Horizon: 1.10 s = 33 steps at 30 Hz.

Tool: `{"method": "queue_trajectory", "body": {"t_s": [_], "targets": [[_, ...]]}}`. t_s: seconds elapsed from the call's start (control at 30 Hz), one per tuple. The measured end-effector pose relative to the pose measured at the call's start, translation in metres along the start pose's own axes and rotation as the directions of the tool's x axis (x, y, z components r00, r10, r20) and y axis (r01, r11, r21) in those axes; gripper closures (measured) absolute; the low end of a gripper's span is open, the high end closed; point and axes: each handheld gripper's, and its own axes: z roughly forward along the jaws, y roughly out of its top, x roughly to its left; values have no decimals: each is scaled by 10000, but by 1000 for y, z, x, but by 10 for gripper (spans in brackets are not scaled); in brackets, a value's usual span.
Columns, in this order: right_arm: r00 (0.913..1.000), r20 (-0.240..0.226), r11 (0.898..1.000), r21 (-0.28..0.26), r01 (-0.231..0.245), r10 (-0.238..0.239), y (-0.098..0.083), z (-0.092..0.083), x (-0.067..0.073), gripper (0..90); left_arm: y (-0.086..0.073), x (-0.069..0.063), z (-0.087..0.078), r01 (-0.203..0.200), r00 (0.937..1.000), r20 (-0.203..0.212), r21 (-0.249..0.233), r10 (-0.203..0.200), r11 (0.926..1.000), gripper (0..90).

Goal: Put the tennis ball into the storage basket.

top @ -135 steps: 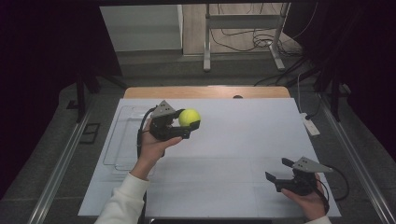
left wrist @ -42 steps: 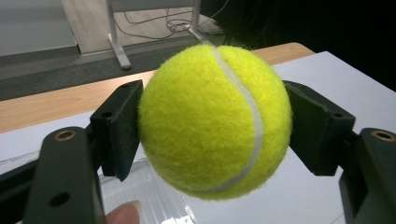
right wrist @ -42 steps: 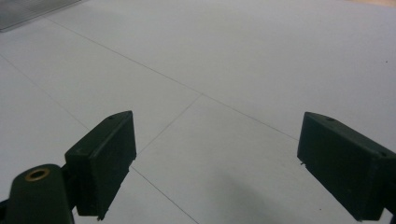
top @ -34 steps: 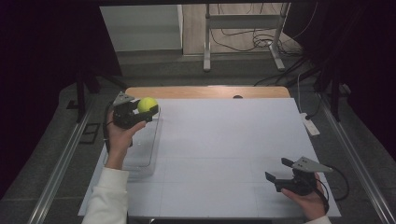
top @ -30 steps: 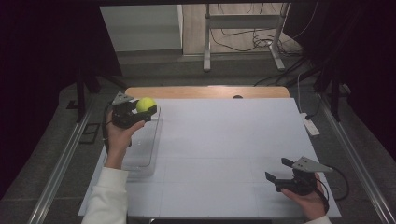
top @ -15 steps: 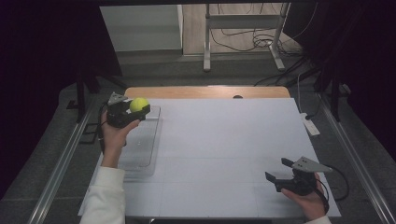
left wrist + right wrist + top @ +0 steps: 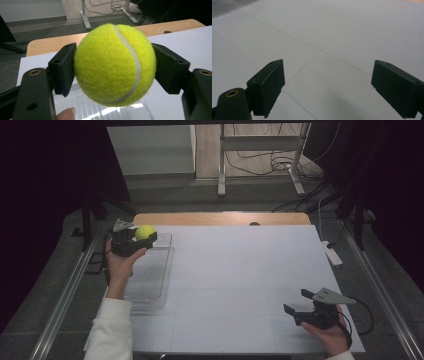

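a tennis ball [image 7: 115, 65] is clamped in the left gripper [image 7: 131, 241] above a clear tray [image 7: 150, 280], release apparently pending; the right gripper [image 7: 334, 87] is rested, jaws apart.

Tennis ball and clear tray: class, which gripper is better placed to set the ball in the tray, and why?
Left. The left gripper already holds the tennis ball over the clear tray's far end. The right gripper is open at the table's near right corner.
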Motion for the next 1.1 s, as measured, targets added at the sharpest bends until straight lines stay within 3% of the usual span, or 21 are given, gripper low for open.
{"method": "queue_trajectory", "body": {"t_s": [0.23, 0.73, 1.1], "targets": [[10000, -8, 10000, -22, -64, 64, 0, 0, 0, 122, -1, 4, 1, 98, 9999, -127, 152, -96, 9998, 269], [9999, -51, 9999, 20, -119, 119, 0, 1, -1, 121, -2, 26, 12, 553, 9972, -531, 688, -517, 9961, 269], [9999, -56, 9999, 22, -143, 144, 0, 1, -1, 121, -2, 34, 28, 545, 9947, -931, 1296, -425, 9901, 269]]}}
